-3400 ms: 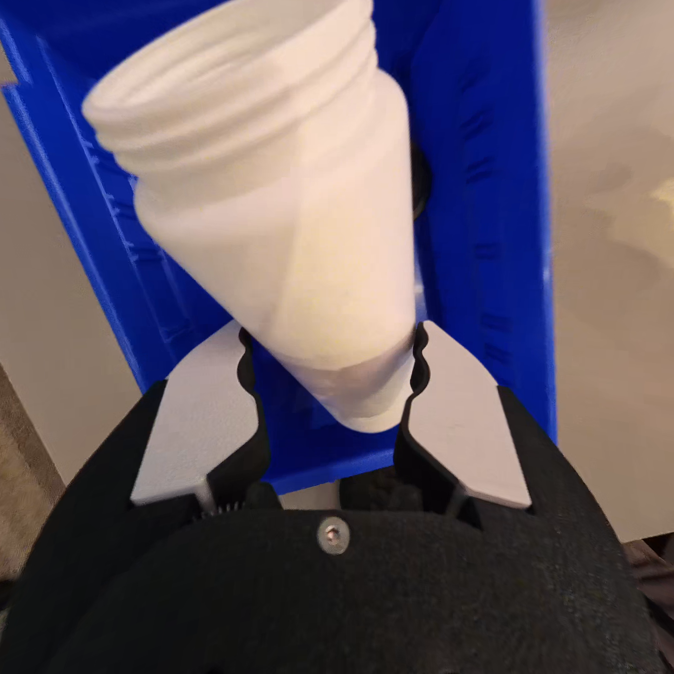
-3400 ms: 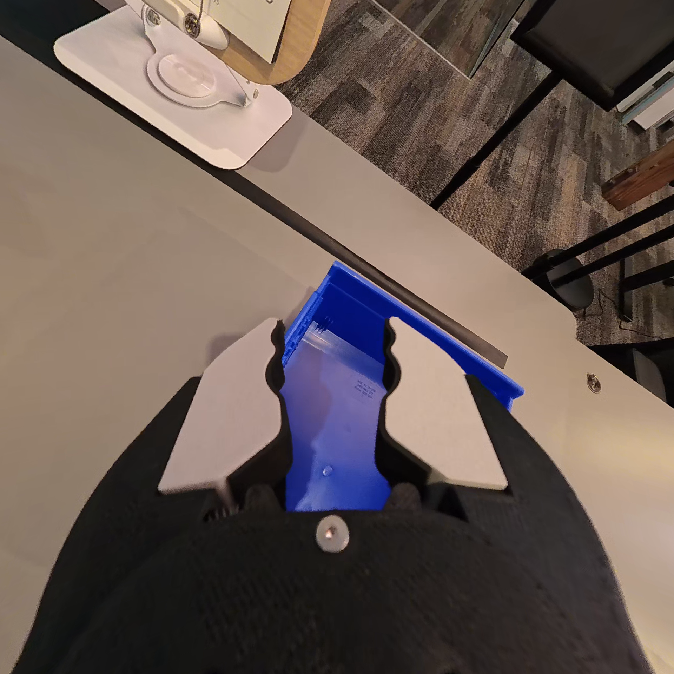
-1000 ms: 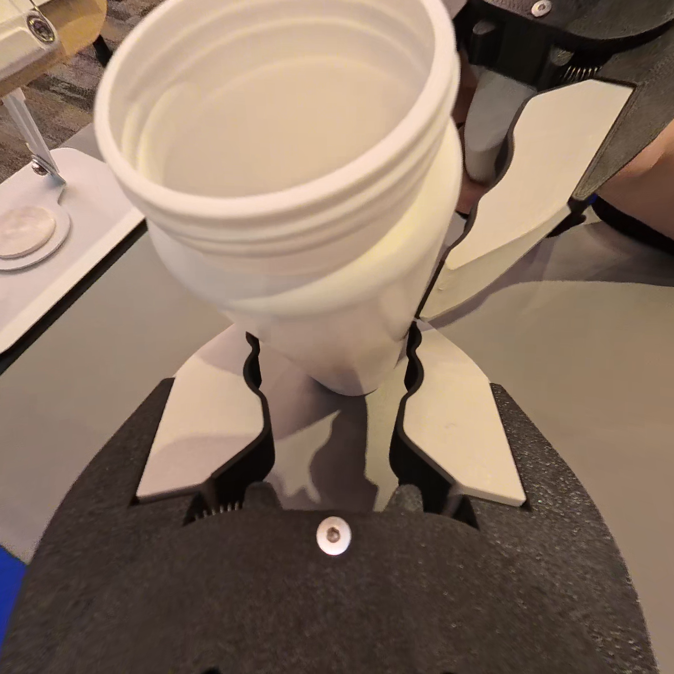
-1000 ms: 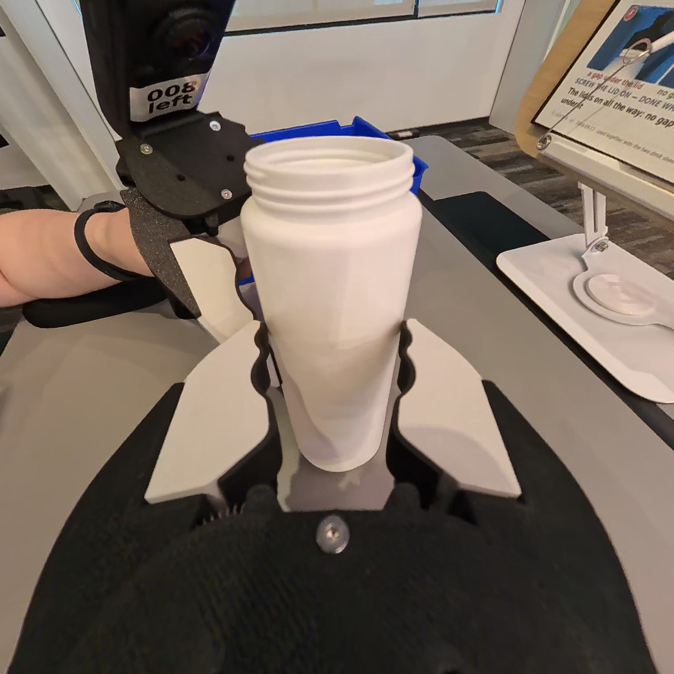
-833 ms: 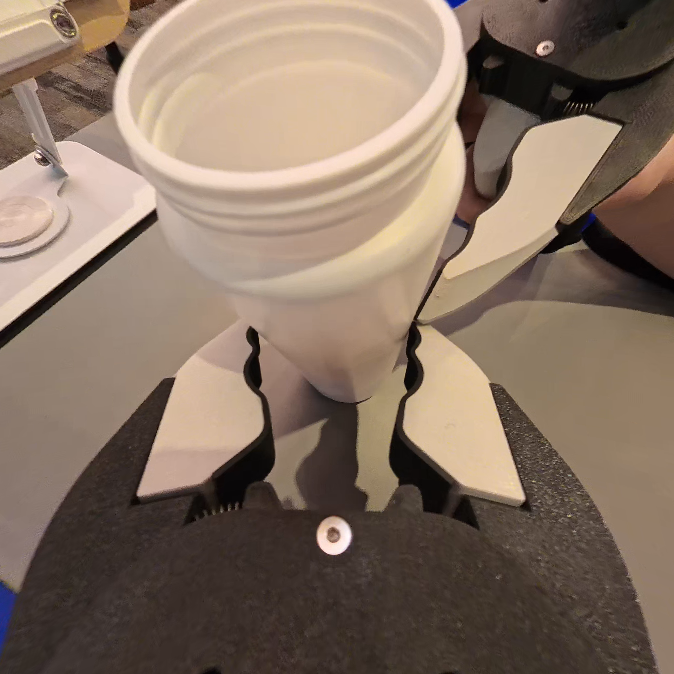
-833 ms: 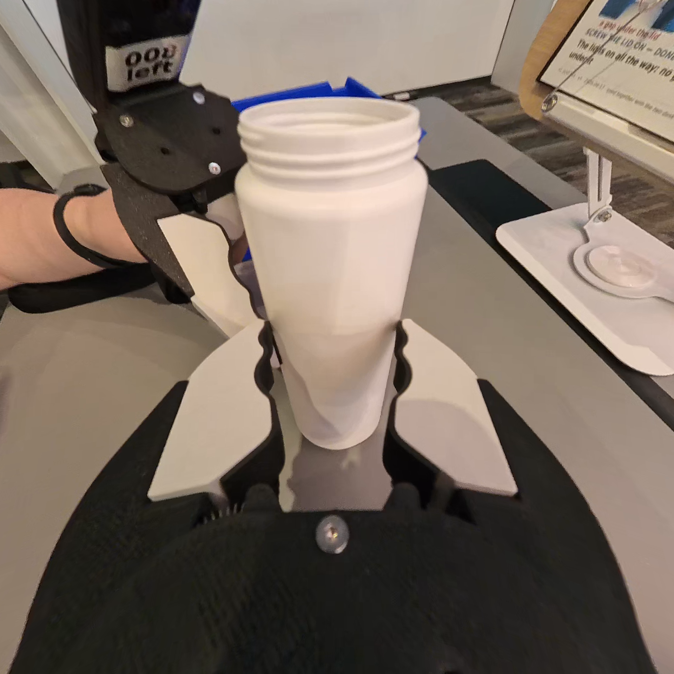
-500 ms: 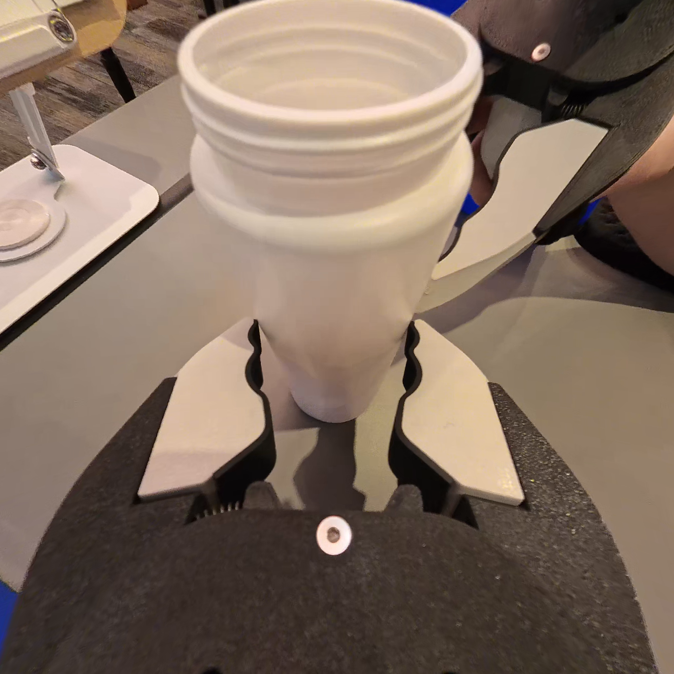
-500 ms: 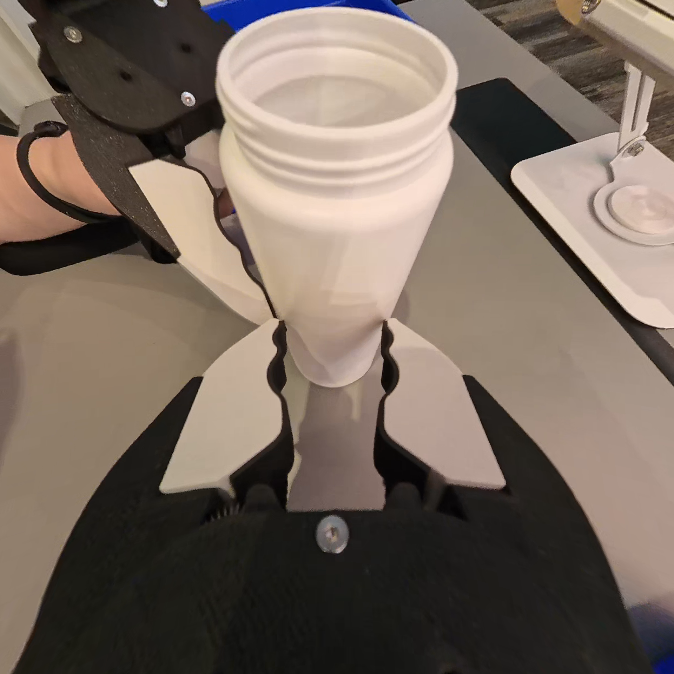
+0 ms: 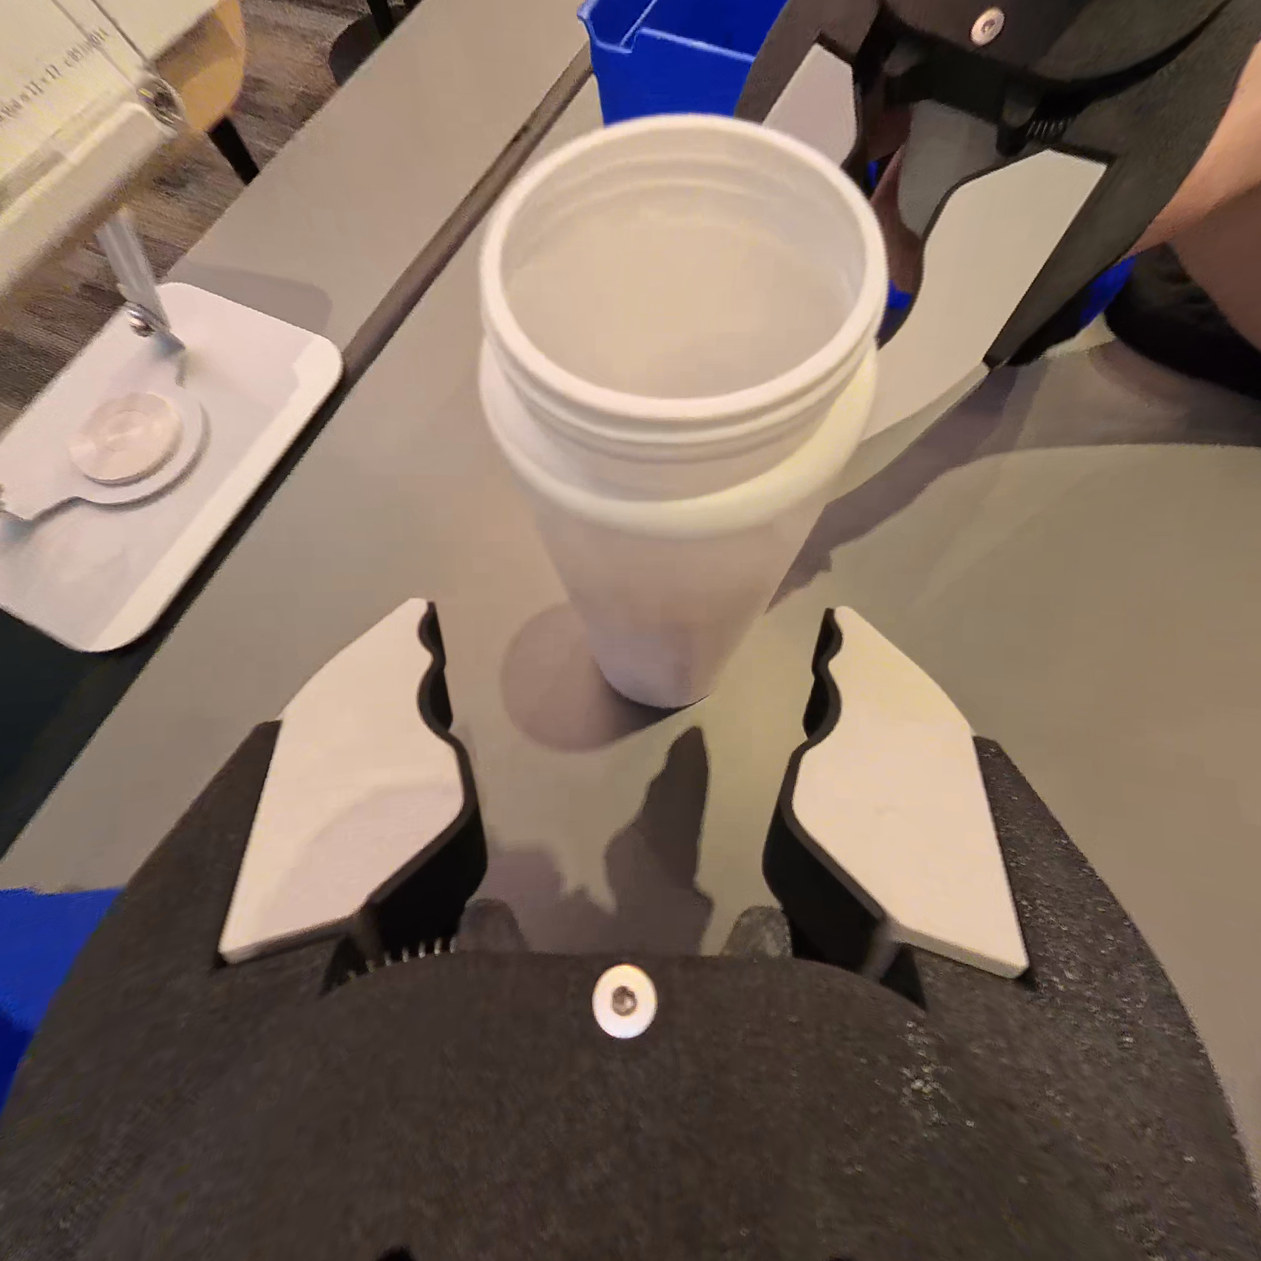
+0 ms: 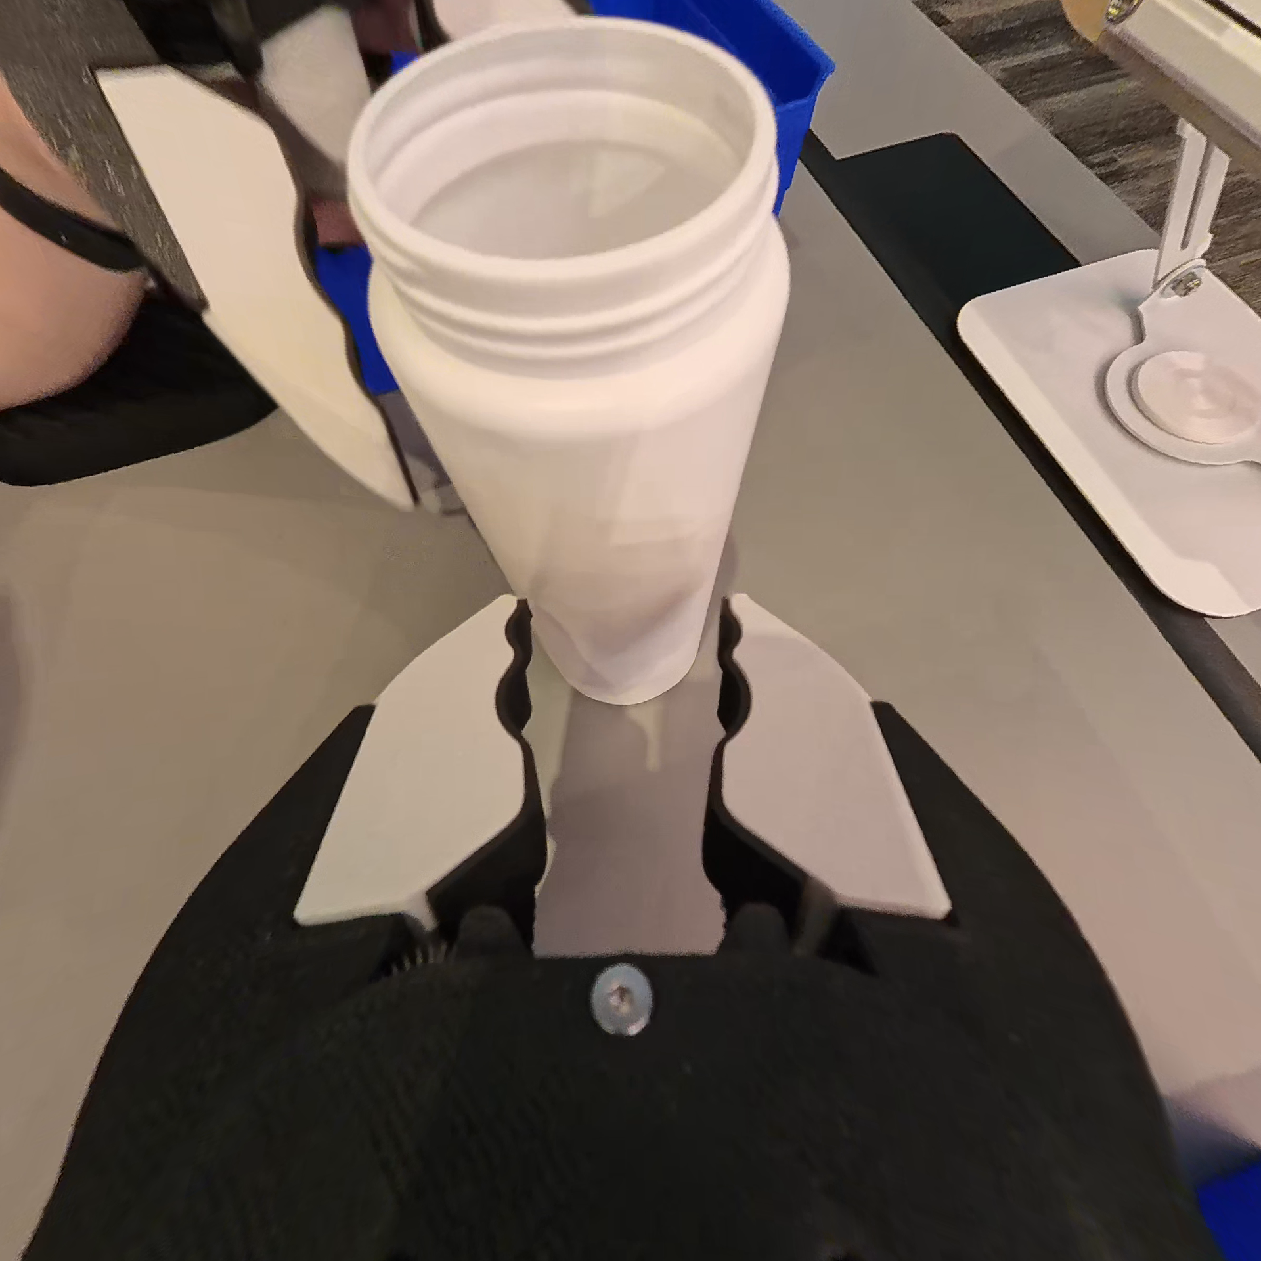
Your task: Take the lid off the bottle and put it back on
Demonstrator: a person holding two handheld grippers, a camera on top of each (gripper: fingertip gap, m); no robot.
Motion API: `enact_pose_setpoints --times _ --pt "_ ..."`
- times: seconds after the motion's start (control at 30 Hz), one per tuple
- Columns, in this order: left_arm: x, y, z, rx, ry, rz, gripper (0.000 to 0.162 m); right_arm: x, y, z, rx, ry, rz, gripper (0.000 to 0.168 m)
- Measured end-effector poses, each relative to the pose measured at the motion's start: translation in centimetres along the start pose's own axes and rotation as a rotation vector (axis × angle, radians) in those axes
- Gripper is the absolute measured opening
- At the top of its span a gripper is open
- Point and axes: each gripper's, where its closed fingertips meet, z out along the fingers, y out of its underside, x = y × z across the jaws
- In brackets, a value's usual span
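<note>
The left gripper (image 9: 628,655) is spread wide, holding nothing — the bottle (image 9: 672,437) stands upright on the table (image 9: 1023,614) just past its tips, clear of both. The right gripper (image 10: 621,641) flanks the bottle's base (whether it presses is unclear). No lid on the mouth. Blue bin (image 9: 672,65) at twelve o'clock; white stand (image 9: 157,464) at nine.

Left gripper (image 9: 628,655): jaws spread wide, nothing between the fingertips, angled down and forward. Right gripper (image 10: 622,638): jaws narrower, pads close on either side of the bottle (image 10: 580,382) base; contact not confirmable. Each gripper appears in the other's view, held by a bare forearm (image 10: 48,327), black wrist strap.
</note>
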Motion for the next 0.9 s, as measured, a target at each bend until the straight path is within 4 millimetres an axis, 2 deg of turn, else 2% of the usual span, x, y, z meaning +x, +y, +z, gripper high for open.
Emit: enact_pose_setpoints --times 0.07,0.13,0.23,0.3,0.4,0.47,0.53,0.67,0.77,0.9 --pt "-1.7 -0.1 -2.1 -0.011 -0.079 0.050 0.103 0.0 -0.2 -0.5 -0.003 0.010 -0.007 0.055" --pt "-4.5 -0.5 -5.4 0.022 -0.208 0.067 0.101 -0.1 -0.7 -1.1 0.004 0.019 -0.015 0.056" --pt "-8.8 -0.4 -10.7 0.099 -0.394 0.010 0.086 -0.1 -1.3 -2.0 0.013 0.037 -0.033 0.057" --pt "-11.6 1.3 -13.3 0.119 -0.514 -0.033 0.082 -0.1 -1.7 -2.5 0.019 0.050 -0.047 0.057" --pt "-15.1 5.0 -14.6 0.057 -0.626 -0.057 0.084 -0.2 -2.0 -3.1 0.024 0.062 -0.060 0.057" --pt "-16.6 7.2 -14.4 -0.005 -0.635 -0.089 0.086 -0.1 -2.1 -3.4 0.025 0.069 -0.067 0.057" --pt "-16.3 8.7 -12.7 -0.017 -0.510 -0.126 0.080 -0.1 -2.1 -3.5 0.020 0.076 -0.074 0.057" --pt "-16.8 13.2 -9.8 -0.173 -0.409 -0.185 0.085 0.1 -2.0 -3.8 0.012 0.086 -0.079 0.057" --pt "-17.2 15.3 -7.8 -0.220 -0.375 -0.185 0.085 0.2 -1.8 -3.7 0.000 0.094 -0.083 0.058" --pt "-16.8 17.1 -5.5 -0.272 -0.318 -0.197 0.085 0.2 -1.5 -3.5 -0.021 0.093 -0.088 0.058"
